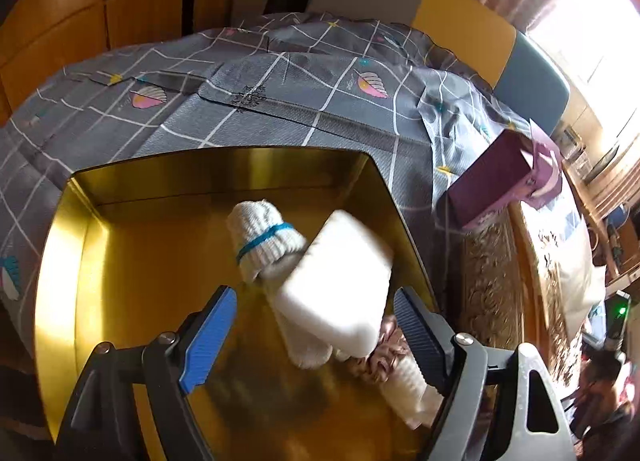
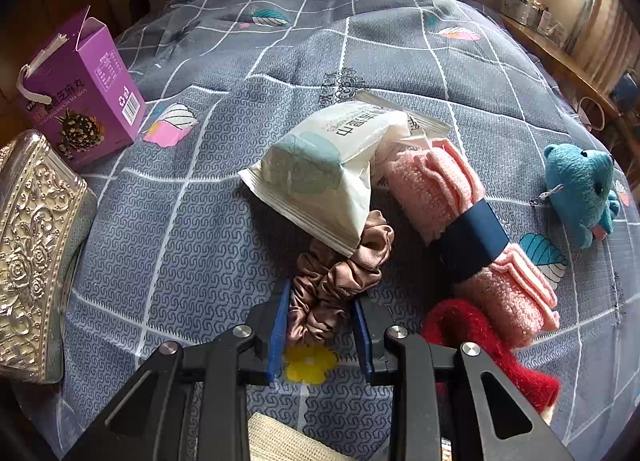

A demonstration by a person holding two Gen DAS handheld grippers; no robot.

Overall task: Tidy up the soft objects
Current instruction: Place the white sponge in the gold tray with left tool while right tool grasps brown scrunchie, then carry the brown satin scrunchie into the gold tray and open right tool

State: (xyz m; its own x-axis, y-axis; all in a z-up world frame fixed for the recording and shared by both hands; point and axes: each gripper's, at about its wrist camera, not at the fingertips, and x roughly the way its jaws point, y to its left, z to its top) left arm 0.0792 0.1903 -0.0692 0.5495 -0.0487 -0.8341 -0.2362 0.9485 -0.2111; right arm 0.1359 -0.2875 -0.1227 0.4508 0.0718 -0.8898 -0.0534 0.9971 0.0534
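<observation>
In the left wrist view my left gripper [image 1: 316, 325] is open above a gold tin box [image 1: 132, 261]. A white sponge block [image 1: 340, 281], blurred, is between and just beyond the fingers, apart from both pads. A white rolled sock with a blue band [image 1: 264, 237], another white roll [image 1: 412, 385] and a brown scrunchie [image 1: 384, 349] lie in the box. In the right wrist view my right gripper [image 2: 320, 325] is shut on a brown satin scrunchie [image 2: 336, 277] on the bed. A wet-wipe pack [image 2: 324, 169], a pink rolled towel [image 2: 464, 229], a red knit piece [image 2: 480, 341] and a blue plush toy [image 2: 580, 193] lie nearby.
A purple carton [image 2: 80, 97] stands at the left of the bed; it also shows in the left wrist view [image 1: 504, 177]. An embossed silver tin lid [image 2: 32, 253] lies at the left edge. A beige cloth [image 2: 288, 441] is under the right gripper. A headboard [image 1: 460, 13] is at the back.
</observation>
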